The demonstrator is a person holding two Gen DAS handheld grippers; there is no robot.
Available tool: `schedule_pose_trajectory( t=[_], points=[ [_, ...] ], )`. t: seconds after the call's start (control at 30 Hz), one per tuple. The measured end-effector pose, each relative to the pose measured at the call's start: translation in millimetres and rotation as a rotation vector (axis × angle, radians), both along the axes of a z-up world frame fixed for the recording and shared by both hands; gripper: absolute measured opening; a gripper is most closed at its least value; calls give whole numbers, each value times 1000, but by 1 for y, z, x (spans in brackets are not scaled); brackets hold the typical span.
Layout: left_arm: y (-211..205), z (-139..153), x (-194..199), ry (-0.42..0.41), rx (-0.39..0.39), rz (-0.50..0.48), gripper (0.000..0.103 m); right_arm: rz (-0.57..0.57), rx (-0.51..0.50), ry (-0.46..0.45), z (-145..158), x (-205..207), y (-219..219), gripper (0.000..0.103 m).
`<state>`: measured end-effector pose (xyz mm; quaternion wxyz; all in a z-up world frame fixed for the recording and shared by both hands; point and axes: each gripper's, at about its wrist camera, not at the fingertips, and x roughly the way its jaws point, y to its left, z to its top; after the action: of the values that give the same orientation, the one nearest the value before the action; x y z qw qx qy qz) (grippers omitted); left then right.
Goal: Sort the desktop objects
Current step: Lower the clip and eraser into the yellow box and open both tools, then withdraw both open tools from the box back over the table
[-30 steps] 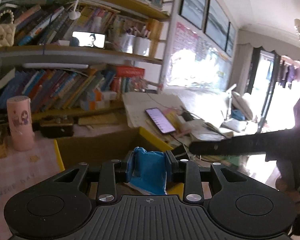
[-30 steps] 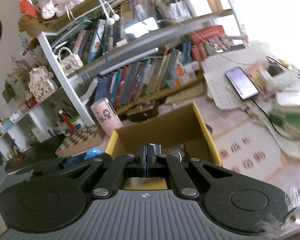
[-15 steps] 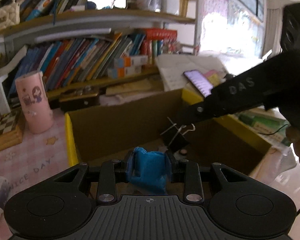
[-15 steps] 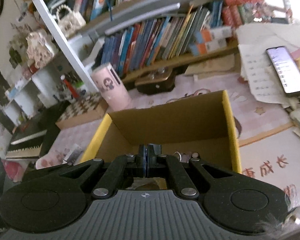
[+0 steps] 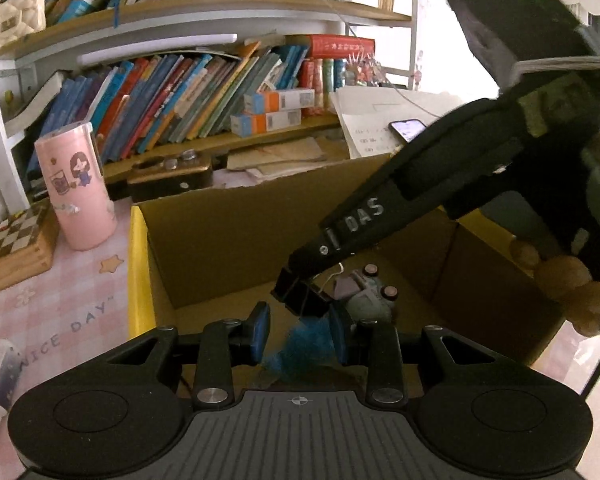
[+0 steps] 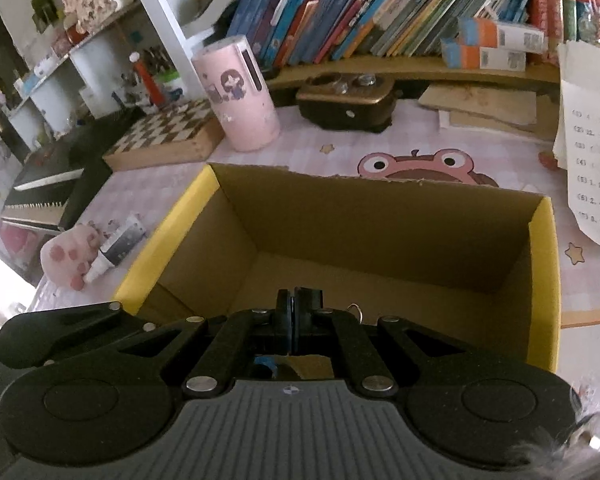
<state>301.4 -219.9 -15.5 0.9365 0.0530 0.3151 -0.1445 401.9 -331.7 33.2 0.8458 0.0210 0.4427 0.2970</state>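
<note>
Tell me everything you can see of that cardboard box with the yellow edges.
The cardboard box is open-topped, plain brown inside with yellow outer faces and a ragged far rim. It sits upright on a pink checked table cover near a pink cylinder. Small items lie on its floor. Both grippers reach in over its near side.

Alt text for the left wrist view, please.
Over an open cardboard box, the left tongs stand open with a blurred blue thing between them. The right tongs reach in from the right, shut on a black clip. A pink canister and books stand behind.
</note>
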Motion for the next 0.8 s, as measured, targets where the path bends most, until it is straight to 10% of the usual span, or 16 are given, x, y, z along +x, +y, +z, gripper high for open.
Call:
schedule_pose_trajectory(
  t=[0.2,0.37,0.8],
  points=[
    [-1,1,-3,1,-9,0,43,-50,-17,14,-2,6,-2,6],
    [-9,8,-15,-52,1,-15,82,-79,-6,-63,12,-6,-12,50],
    [34,42,-61,-162,-117,100,87,-196,28,-333,61,-84,-58,80]
  ],
)
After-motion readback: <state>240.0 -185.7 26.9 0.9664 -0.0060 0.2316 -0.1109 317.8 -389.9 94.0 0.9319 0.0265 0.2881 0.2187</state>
